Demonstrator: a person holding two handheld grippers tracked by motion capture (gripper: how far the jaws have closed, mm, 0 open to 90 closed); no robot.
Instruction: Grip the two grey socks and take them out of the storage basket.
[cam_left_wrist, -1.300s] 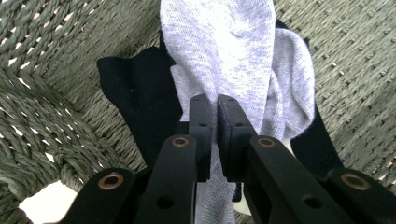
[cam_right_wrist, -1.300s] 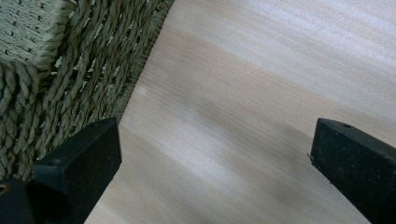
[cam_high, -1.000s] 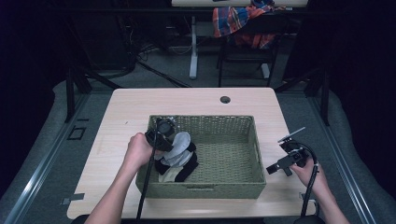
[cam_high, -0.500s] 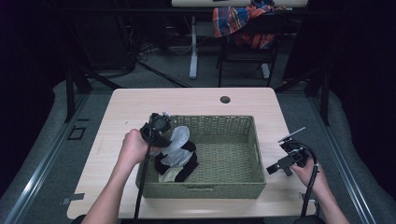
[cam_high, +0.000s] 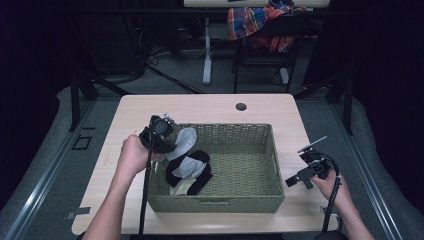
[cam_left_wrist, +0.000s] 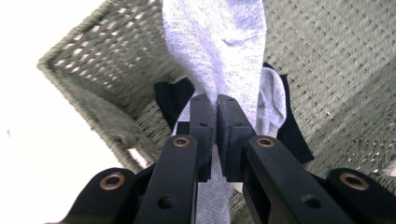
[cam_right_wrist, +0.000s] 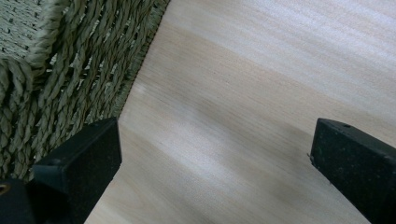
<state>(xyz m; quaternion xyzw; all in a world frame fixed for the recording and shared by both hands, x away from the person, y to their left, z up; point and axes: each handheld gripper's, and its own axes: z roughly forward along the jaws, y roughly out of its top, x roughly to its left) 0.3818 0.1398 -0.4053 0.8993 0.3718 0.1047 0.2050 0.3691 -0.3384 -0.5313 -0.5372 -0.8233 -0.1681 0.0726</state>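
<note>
A green woven basket (cam_high: 250, 200) stands in the middle of the table. My left gripper (cam_high: 167, 145) hovers over its far left corner, shut on a light grey sock (cam_high: 184, 140) that hangs from the jaws (cam_left_wrist: 219, 56). Under it, in the basket's left end, lies a pile of black and grey socks (cam_high: 189, 171), also in the left gripper view (cam_left_wrist: 275, 107). My right gripper (cam_high: 292, 181) rests low over the table just right of the basket, its jaws wide apart with bare wood between them and the basket's outer wall (cam_right_wrist: 60, 79) beside it.
The basket's right half (cam_high: 240, 160) holds nothing. A round cable hole (cam_high: 241, 106) sits near the table's far edge. Beyond the table stand a chair with a plaid cloth (cam_high: 255, 20) and desk legs. Bare tabletop (cam_high: 120, 130) lies left of the basket.
My left gripper has lifted and pulled left and back toward the basket's far left corner, drawing the grey sock up out of the pile. The right gripper has stayed put.
</note>
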